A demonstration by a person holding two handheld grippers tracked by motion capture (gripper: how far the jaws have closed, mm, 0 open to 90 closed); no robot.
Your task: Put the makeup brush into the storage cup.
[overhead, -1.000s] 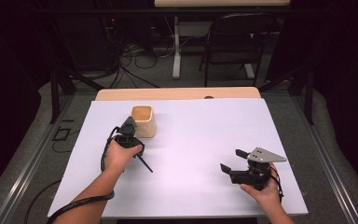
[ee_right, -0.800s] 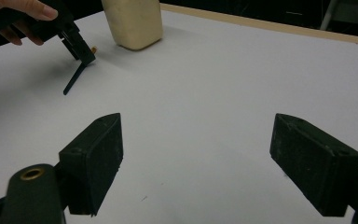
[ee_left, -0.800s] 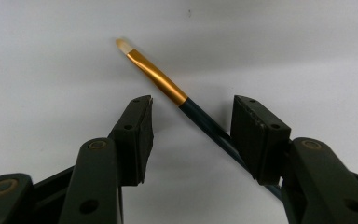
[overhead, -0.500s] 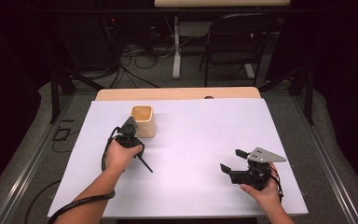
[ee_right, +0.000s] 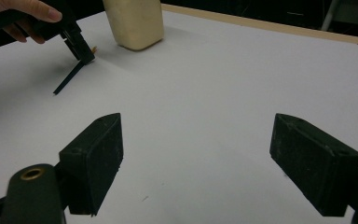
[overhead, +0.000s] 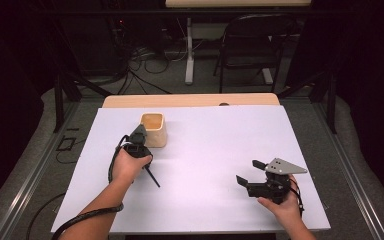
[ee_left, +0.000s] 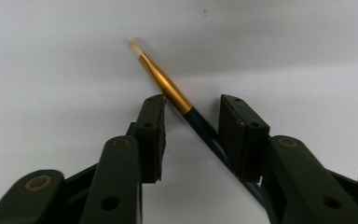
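Observation:
A thin paintbrush (ee_left: 168, 88) with a dark handle, gold ferrule and pale tip lies on the white table (overhead: 210, 150). My left gripper (ee_left: 191, 105) points down over it with the brush running slantwise between the two pads. The jaws have just been closing, but a gap remains and the pads do not press on the brush. From above, the left gripper (overhead: 140, 150) sits just in front of a beige cup (overhead: 154, 129), and the brush handle (overhead: 152, 177) sticks out from under the hand. My right gripper (overhead: 247, 171) rests at the front right, open and empty.
The right gripper view looks across bare white table to the beige cup (ee_right: 133, 21) and the left gripper (ee_right: 81, 49) on the brush (ee_right: 67, 79). A wooden strip (overhead: 190, 100) borders the table's far edge. A chair (overhead: 250, 45) and cables stand beyond.

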